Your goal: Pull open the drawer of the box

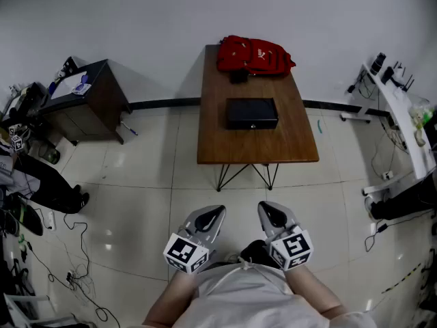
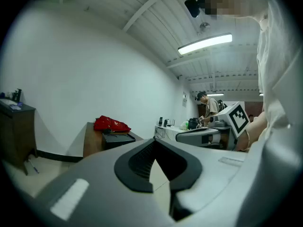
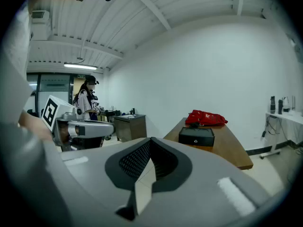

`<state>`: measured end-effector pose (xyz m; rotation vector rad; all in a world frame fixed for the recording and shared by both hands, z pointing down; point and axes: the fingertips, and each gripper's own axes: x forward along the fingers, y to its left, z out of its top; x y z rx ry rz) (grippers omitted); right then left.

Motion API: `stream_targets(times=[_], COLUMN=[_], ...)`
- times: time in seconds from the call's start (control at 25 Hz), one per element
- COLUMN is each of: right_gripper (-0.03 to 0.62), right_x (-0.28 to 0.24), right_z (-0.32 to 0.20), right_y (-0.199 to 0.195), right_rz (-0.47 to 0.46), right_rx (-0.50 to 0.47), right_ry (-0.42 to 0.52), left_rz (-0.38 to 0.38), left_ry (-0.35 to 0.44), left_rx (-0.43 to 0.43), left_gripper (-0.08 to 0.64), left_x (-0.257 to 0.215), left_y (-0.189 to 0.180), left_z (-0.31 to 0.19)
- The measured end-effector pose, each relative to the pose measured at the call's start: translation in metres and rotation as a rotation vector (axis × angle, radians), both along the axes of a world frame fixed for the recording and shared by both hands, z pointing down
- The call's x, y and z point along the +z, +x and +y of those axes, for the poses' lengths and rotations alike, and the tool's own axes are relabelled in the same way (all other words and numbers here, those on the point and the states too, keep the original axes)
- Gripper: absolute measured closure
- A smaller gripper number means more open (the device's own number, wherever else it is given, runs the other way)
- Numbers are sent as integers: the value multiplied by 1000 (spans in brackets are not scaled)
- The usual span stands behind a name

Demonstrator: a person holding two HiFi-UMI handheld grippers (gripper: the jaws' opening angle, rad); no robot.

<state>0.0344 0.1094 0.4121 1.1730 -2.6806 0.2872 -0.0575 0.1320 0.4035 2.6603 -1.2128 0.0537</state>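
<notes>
A black box (image 1: 252, 113) with a small lock on its front sits shut on the middle of a wooden table (image 1: 293, 149); a red bag (image 1: 254, 55) lies behind it at the far end. My left gripper (image 1: 216, 212) and right gripper (image 1: 266, 208) hang close to the person's body, well short of the table, both shut with nothing between the pads. The left gripper view shows the box (image 2: 116, 139) far off beyond the shut gripper (image 2: 154, 143). The right gripper view shows the box (image 3: 196, 136) and the bag (image 3: 206, 118) past the closed gripper (image 3: 151, 143).
A dark cabinet (image 1: 89, 98) stands left of the table. Cables (image 1: 72, 251) trail over the tiled floor at the left, near a seated person's legs (image 1: 48, 183). A white desk (image 1: 403, 111) with gear lines the right wall. Another person (image 3: 88, 100) stands far back.
</notes>
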Motion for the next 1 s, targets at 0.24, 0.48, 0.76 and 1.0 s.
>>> stream_targets(times=[0.24,0.48,0.76,1.0], right_gripper=[586,585,586,586], right_x=[18,29,35,59], right_z=[-26,-87,-193,-279], right_y=[-10,-6,4,12], right_rz=[11,14,42,74], right_rx=[-6,13,4,12], right_ry=[-24,-56,-70,-113], left_rz=[-93,-59,-40,-41], left_ry=[32,-5,-13,-41], left_rx=[30,20,13,-12], left_gripper=[565,565,565,565], left_x=[15,21,20,29], left_y=[-4,-9,0,0], left_z=[-24,-83,-185,-264])
